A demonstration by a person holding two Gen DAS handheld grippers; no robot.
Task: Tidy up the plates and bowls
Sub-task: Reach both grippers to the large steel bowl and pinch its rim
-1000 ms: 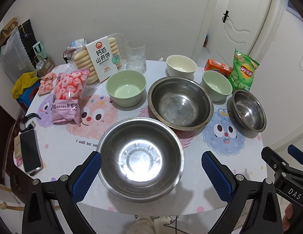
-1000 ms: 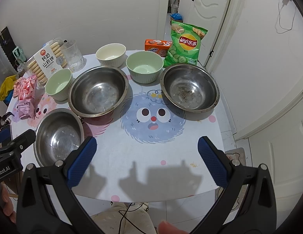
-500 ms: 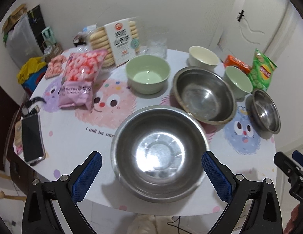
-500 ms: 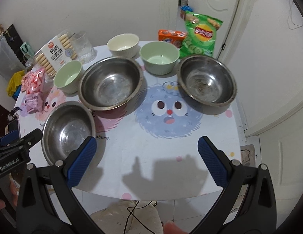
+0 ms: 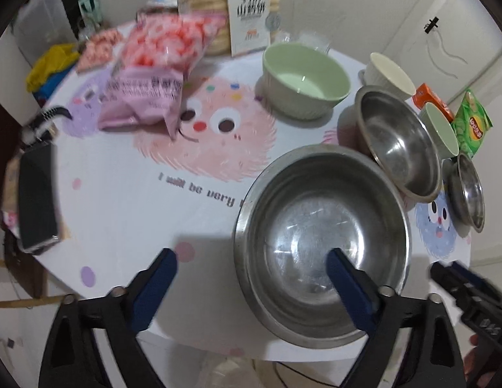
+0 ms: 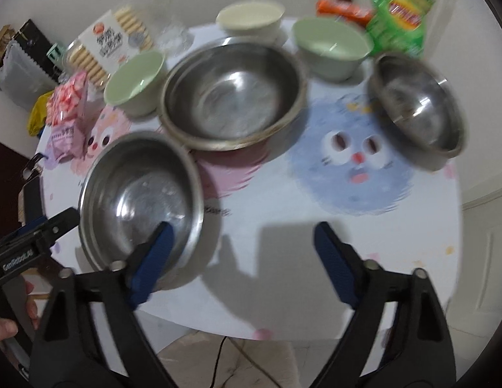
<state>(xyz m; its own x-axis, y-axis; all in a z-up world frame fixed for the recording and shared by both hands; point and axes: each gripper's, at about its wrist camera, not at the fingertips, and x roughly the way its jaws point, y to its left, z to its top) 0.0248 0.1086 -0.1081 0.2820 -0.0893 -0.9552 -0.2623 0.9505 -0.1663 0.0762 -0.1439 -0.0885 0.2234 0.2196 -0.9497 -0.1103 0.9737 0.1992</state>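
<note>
Three steel bowls stand on the round table: a near one (image 5: 322, 245) (image 6: 141, 200), a large middle one (image 5: 399, 142) (image 6: 231, 97) and a right one (image 5: 467, 190) (image 6: 416, 103). Two green bowls (image 5: 302, 77) (image 6: 332, 48) and a cream bowl (image 5: 390, 74) (image 6: 251, 19) stand behind. My left gripper (image 5: 251, 268) is open, its right finger over the near steel bowl's inside and its left finger outside the rim. My right gripper (image 6: 241, 242) is open, its left finger at that bowl's right rim.
A pink snack bag (image 5: 154, 68), a biscuit pack (image 5: 247, 9), a glass (image 6: 173, 32), a green crisp bag (image 6: 399, 19) and an orange box (image 6: 344, 9) line the table's back. A phone (image 5: 34, 200) lies at the left edge.
Both grippers have moved forward and down toward the near steel bowl. The left one shifted left, so the bowl's left rim now sits between its fingers. The right one swung left to the bowl.
</note>
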